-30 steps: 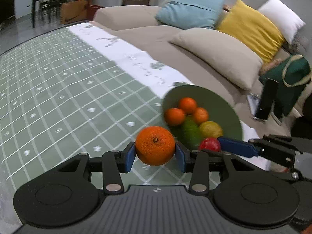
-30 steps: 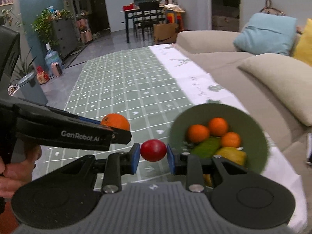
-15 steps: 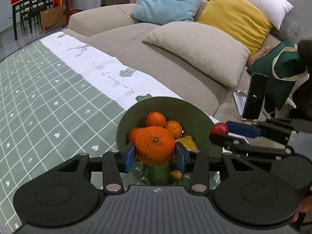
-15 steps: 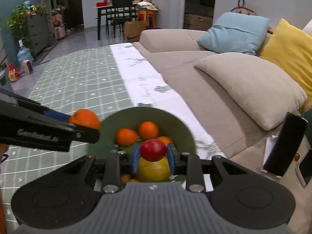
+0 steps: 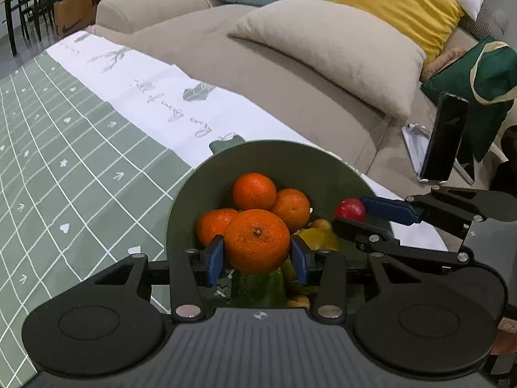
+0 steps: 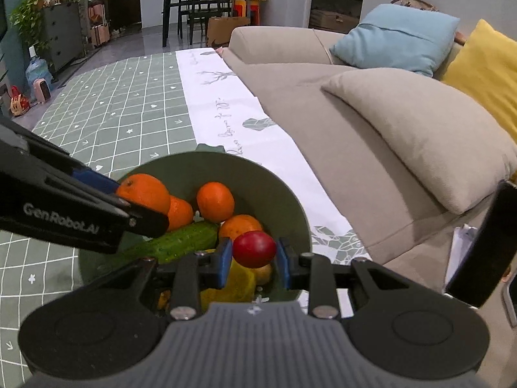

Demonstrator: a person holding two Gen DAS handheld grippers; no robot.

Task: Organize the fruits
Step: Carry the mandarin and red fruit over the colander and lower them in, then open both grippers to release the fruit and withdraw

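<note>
A dark green bowl (image 5: 274,158) (image 6: 278,190) stands on the checked tablecloth and holds several oranges (image 5: 254,191), a cucumber (image 6: 181,241) and a yellow fruit (image 6: 239,286). My left gripper (image 5: 257,255) is shut on a large orange (image 5: 257,241), held just above the bowl's near side. My right gripper (image 6: 253,260) is shut on a small red fruit (image 6: 254,248) (image 5: 350,209), over the bowl's right part. In the right wrist view the left gripper (image 6: 142,207) reaches in from the left with its orange (image 6: 143,192).
The green checked tablecloth (image 5: 71,168) has a white printed border (image 5: 168,103). A beige sofa (image 5: 290,64) with cushions lies beyond it. A dark phone on a stand (image 5: 444,139) sits at the right. A dining table with chairs (image 6: 200,6) stands far back.
Both grippers have moved toward the bowl and sunk, each keeping its fruit. The large orange and the red fruit, earlier beside the bowl, now hang over it.
</note>
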